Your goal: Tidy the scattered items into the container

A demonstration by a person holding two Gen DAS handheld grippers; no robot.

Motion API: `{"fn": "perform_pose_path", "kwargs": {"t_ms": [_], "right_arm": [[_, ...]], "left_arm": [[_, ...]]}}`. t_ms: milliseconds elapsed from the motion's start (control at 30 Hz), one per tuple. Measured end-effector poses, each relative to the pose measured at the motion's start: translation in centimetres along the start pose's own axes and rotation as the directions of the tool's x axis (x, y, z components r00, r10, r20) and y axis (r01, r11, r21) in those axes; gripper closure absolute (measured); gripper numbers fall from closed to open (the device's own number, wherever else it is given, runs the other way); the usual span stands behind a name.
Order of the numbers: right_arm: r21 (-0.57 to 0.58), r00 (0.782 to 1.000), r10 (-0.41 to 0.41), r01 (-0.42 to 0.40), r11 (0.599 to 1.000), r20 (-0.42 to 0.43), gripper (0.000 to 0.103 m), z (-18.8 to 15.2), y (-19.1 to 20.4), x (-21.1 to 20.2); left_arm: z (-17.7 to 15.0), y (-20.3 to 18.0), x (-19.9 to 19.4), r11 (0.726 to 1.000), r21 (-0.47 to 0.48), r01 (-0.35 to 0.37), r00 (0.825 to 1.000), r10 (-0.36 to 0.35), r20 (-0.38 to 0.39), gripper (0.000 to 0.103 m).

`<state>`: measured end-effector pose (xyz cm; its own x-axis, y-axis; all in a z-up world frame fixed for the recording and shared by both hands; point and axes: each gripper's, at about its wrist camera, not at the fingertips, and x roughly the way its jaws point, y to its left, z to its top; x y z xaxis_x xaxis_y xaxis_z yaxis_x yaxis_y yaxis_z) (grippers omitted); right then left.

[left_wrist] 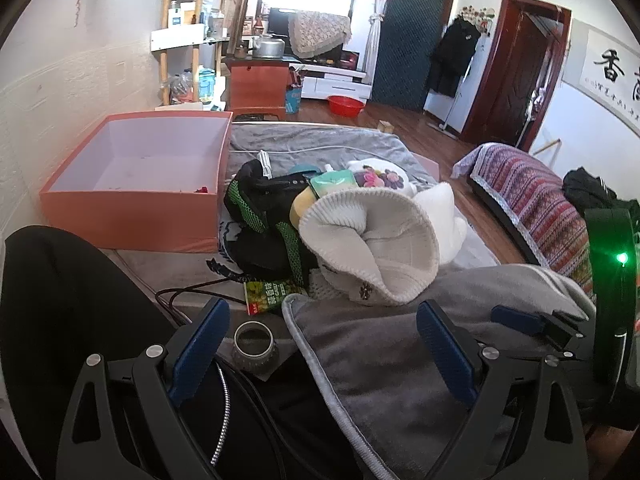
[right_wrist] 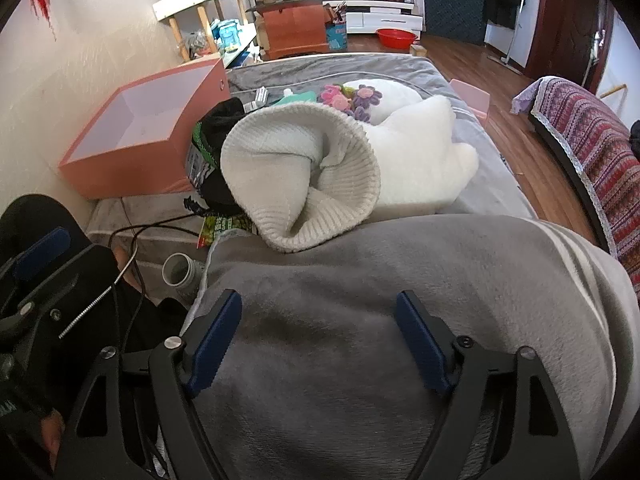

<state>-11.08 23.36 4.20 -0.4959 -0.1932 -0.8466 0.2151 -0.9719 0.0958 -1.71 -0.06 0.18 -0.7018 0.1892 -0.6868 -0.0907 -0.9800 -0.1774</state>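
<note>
The left claw (left_wrist: 324,344) stands with its blue pads apart and nothing between them, poised above the near edge of a grey blanket (left_wrist: 400,360) and a small round jar (left_wrist: 255,346) lying beside it. The right claw (right_wrist: 320,344) is likewise spread, hovering over the same blanket with no object gripped.

The container, an open salmon-pink box (left_wrist: 132,204), sits on the bed against the wall, to the left of the pile. Just beside it lie the scattered items: a cream knitted hat (left_wrist: 372,240), a black-and-green mesh item (left_wrist: 264,216), a green snack packet (left_wrist: 272,296), a white plush with flowers (left_wrist: 380,178) and a mint-coloured packet (left_wrist: 332,182). A black cable (left_wrist: 192,294) runs along the bed near the box.
</note>
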Motion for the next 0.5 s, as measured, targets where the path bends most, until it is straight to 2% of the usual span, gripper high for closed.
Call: {"fn": "perform_pose_path", "kwargs": {"t_ms": [133, 233, 333, 400, 500], "right_arm": [[0.095, 0.997, 0.059, -0.063, 0.994, 0.047, 0.046, 0.4, -1.9, -1.2], [0.147, 0.993, 0.090, -0.100, 0.984, 0.071, 0.046, 1.3, -3.4, -1.9], [0.147, 0.993, 0.061, -0.075, 0.986, 0.096, 0.046, 3.3, -4.4, -2.4], [0.137, 0.990, 0.032, -0.051, 0.989, 0.134, 0.046, 5.5, -5.1, -2.9], [0.170, 0.980, 0.057, -0.090, 0.981, 0.191, 0.046, 9.0, -6.9, -3.4]], "left_arm": [[0.7, 0.9, -0.2, 0.999, -0.047, 0.010, 1.000, -0.009, 0.010, 0.008], [1.1, 1.0, 0.6, 0.998, -0.066, 0.014, 0.999, -0.017, -0.040, 0.008], [2.2, 0.3, 1.3, 0.995, -0.091, 0.037, 0.996, -0.045, -0.079, 0.008], [3.5, -0.6, 1.7, 0.990, -0.118, 0.072, 0.993, -0.082, -0.088, 0.008], [5.8, -2.7, 3.0, 0.977, -0.167, 0.134, 0.983, -0.152, -0.100, 0.008]]}}
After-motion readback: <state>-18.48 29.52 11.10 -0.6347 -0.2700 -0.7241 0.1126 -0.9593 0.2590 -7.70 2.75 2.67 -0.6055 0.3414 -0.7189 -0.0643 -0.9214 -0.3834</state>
